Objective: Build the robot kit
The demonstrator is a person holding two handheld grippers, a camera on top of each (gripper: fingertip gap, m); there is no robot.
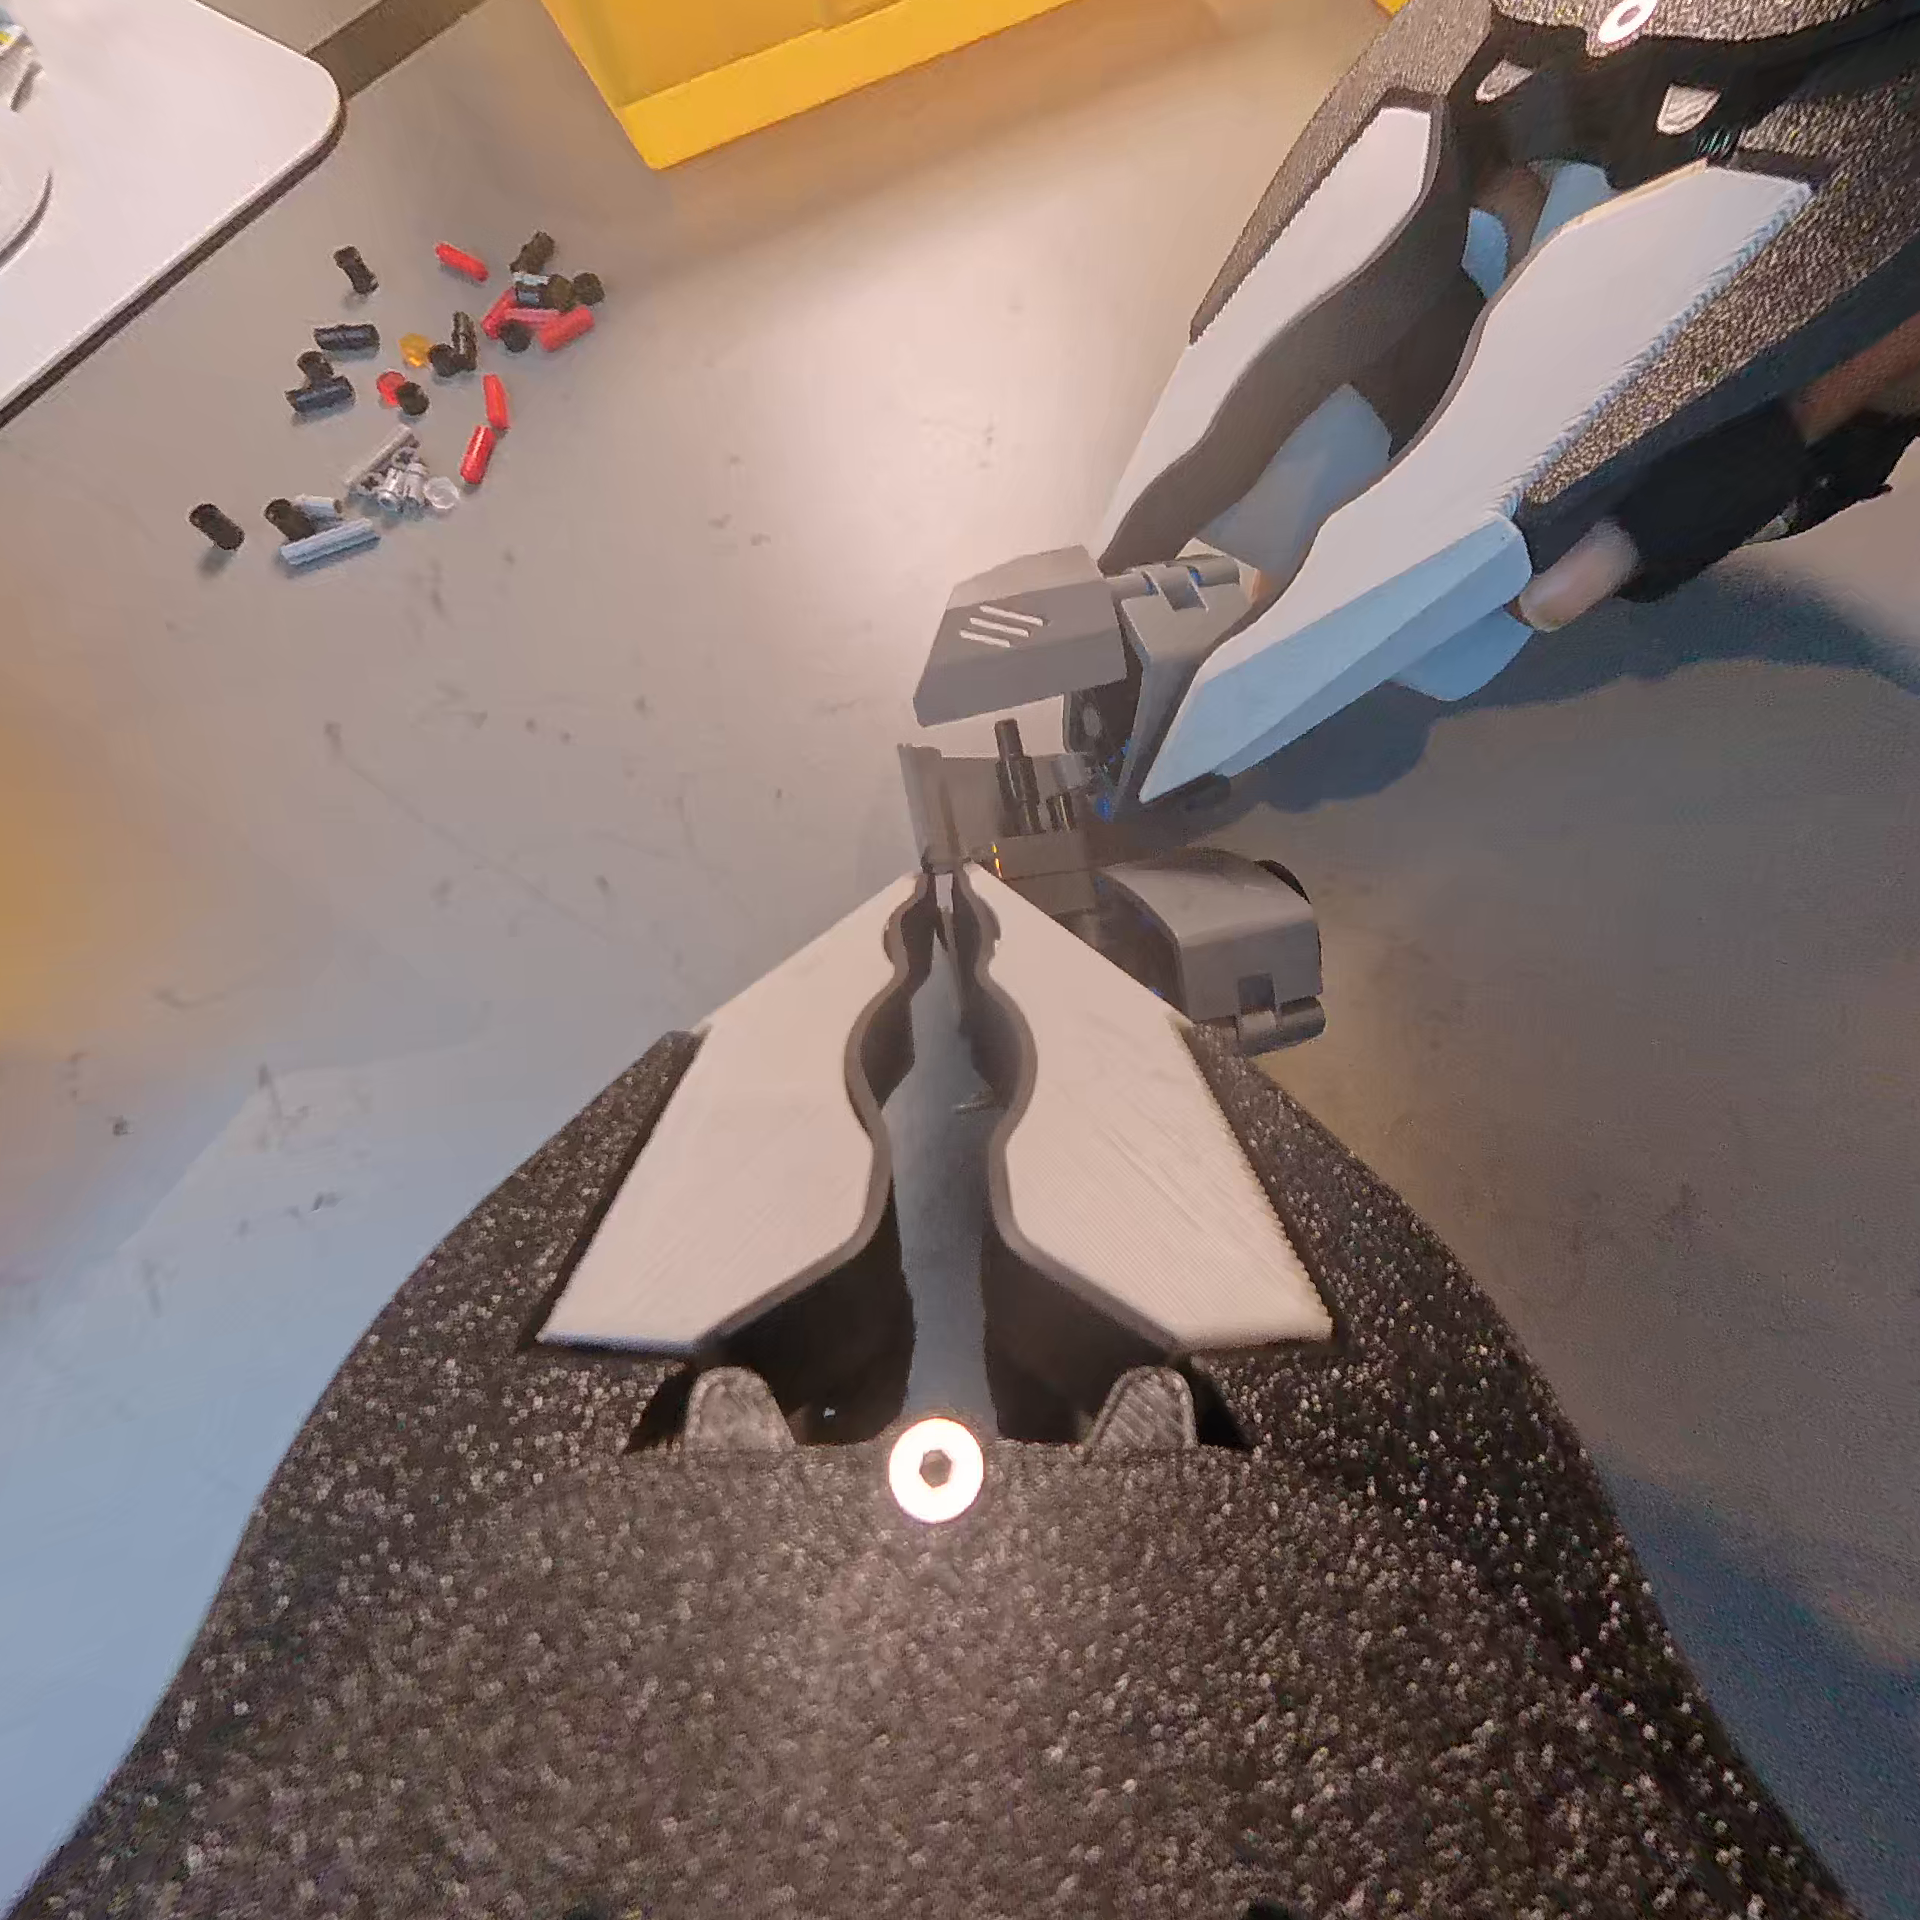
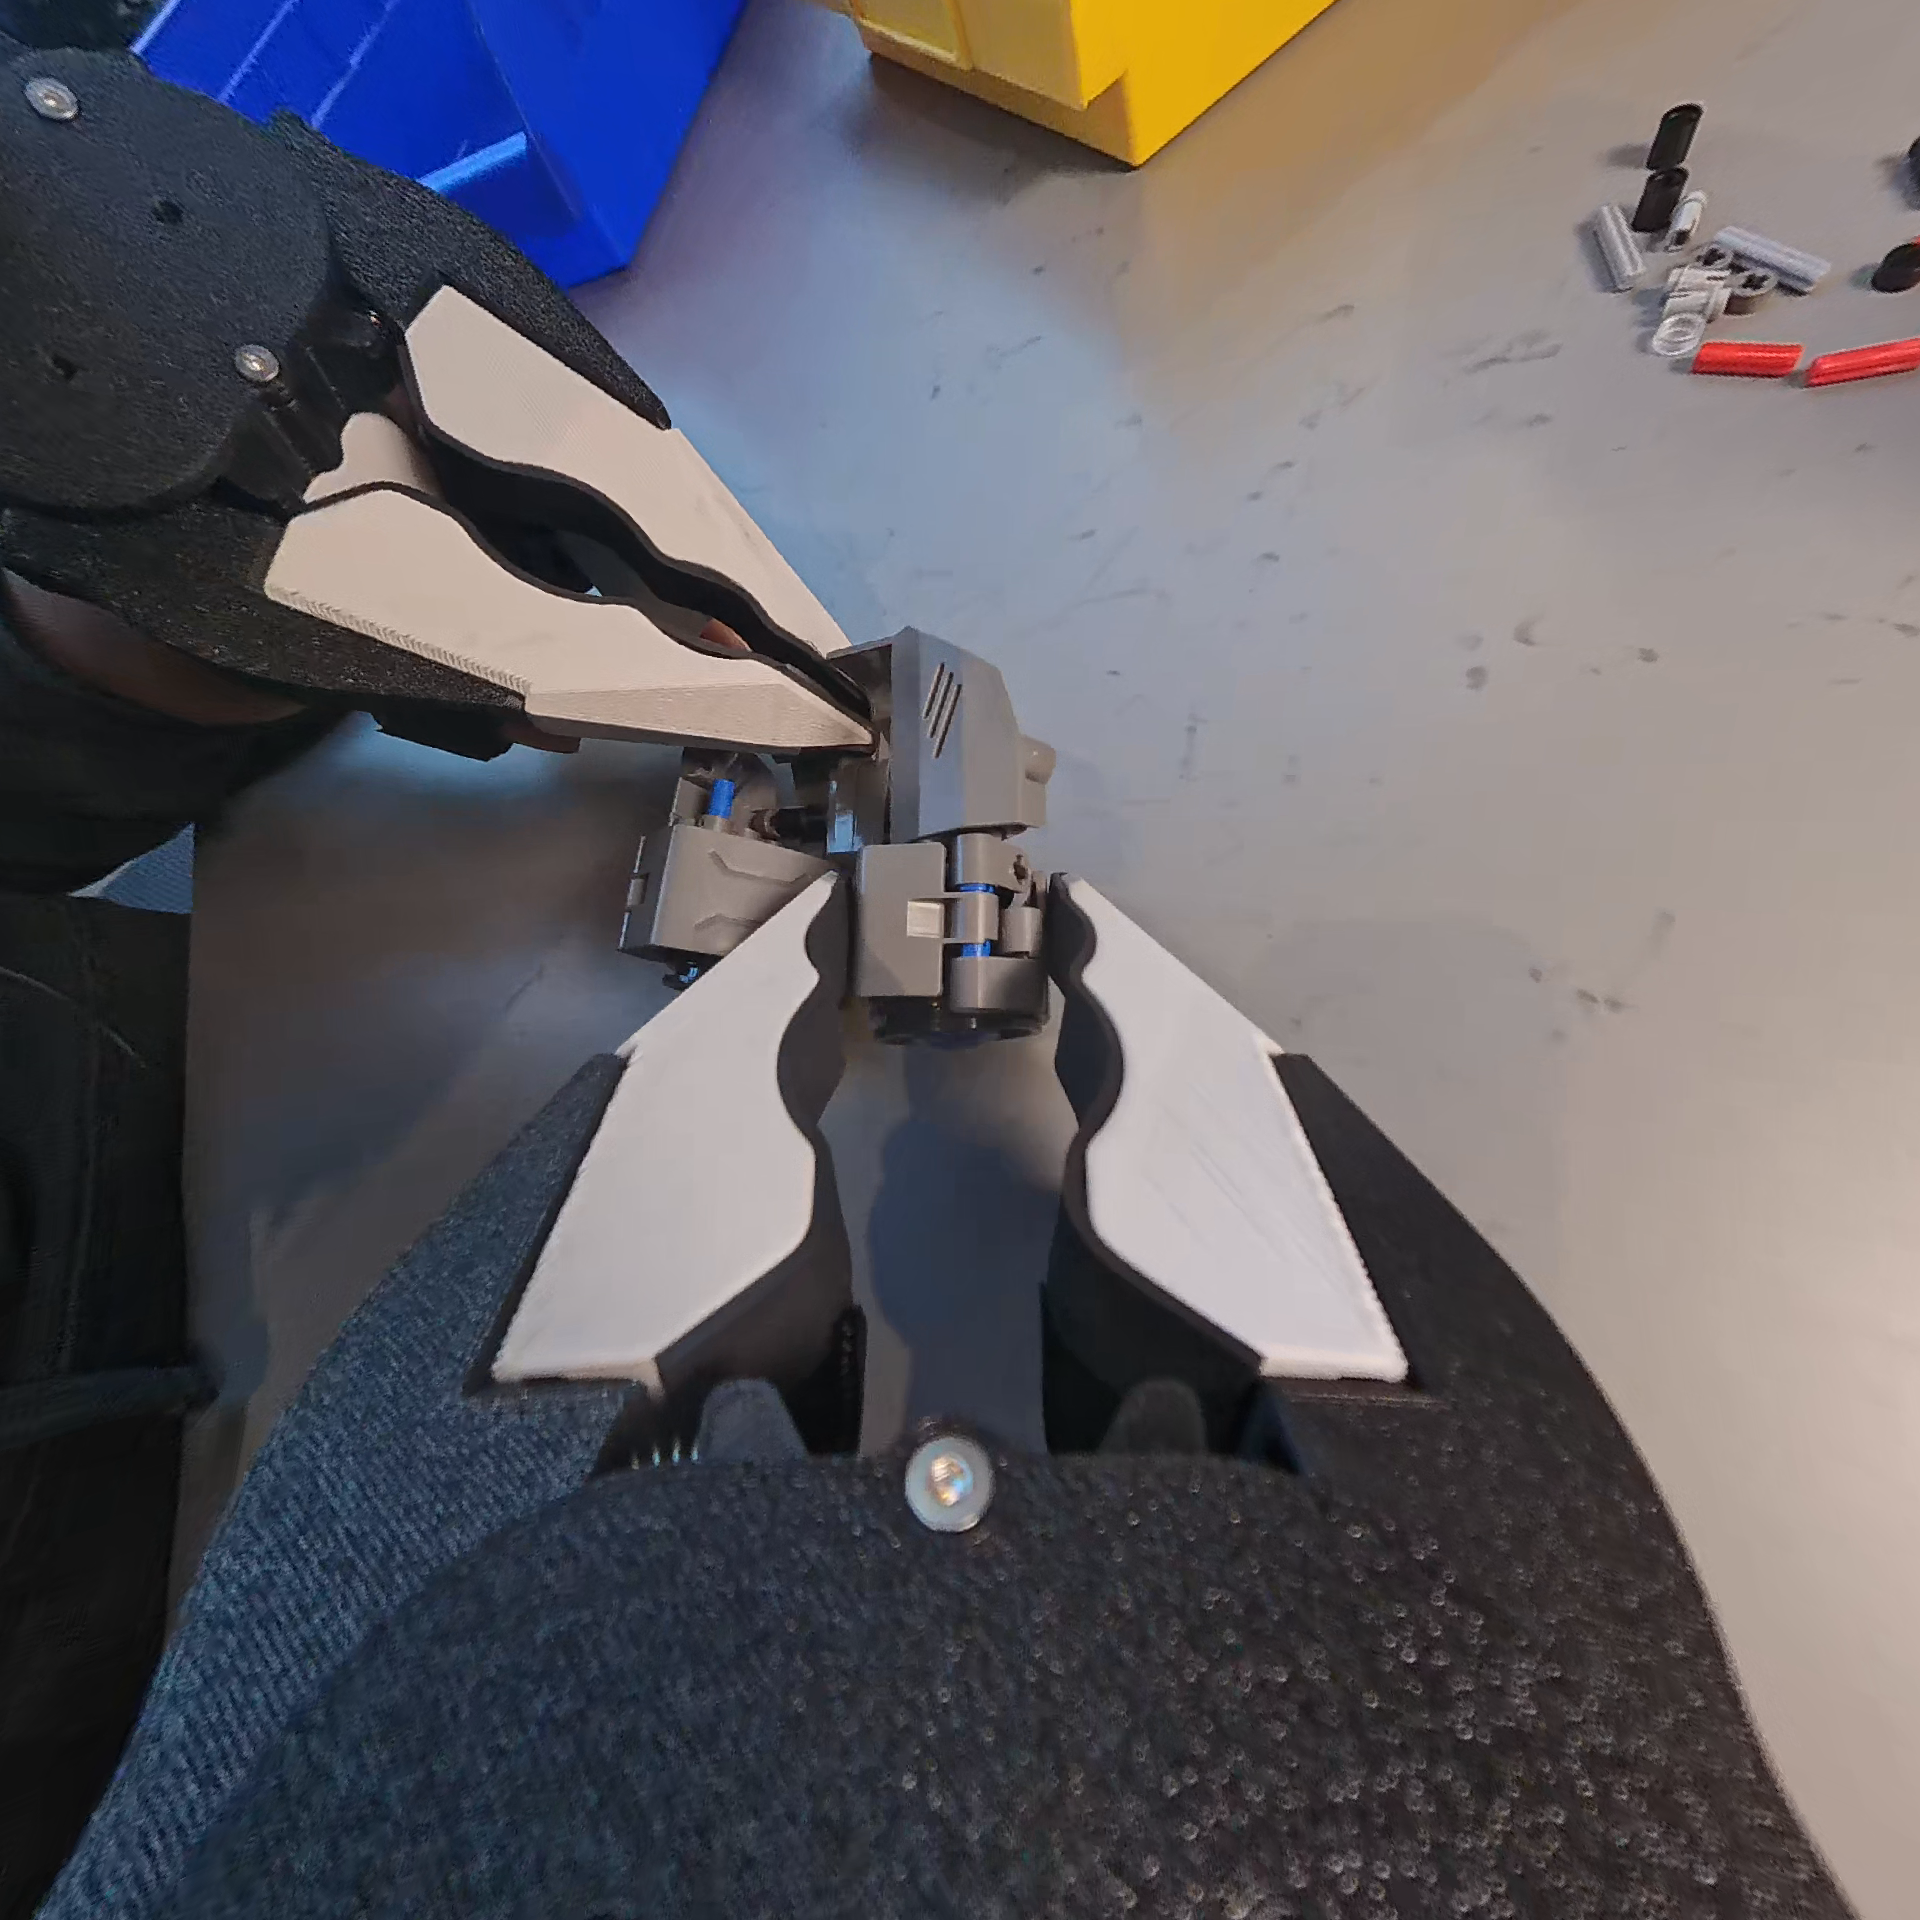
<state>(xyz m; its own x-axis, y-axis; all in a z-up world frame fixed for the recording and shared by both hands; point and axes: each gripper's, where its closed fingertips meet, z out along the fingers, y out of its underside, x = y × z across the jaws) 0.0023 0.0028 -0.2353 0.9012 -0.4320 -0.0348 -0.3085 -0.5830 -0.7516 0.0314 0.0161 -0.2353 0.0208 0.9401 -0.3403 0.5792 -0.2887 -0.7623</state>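
Note:
A grey brick-built model (image 1: 1023, 634) with slanted panels, black pins and blue axles stands on the grey table (image 1: 623, 727). My left gripper (image 1: 940, 883) is shut on a thin edge at the model's near side. In the right wrist view the left gripper (image 2: 868, 727) comes in from the upper left and pinches the edge of the model's (image 2: 956, 727) top panel. My right gripper (image 2: 948, 904) is closed around the model's lower grey block, one finger on each side. It also shows in the left wrist view (image 1: 1127, 675), reaching in from the upper right.
A scatter of small black, red and grey connector parts (image 1: 416, 384) lies on the table, also seen in the right wrist view (image 2: 1745, 281). A yellow bin (image 2: 1091, 62) and a blue bin (image 2: 447, 125) stand at the back. A pale tray (image 1: 135, 156) is at far left. A gloved hand (image 1: 1683, 520) holds the right gripper. My right fingertips sit around 4 centimetres from my left ones.

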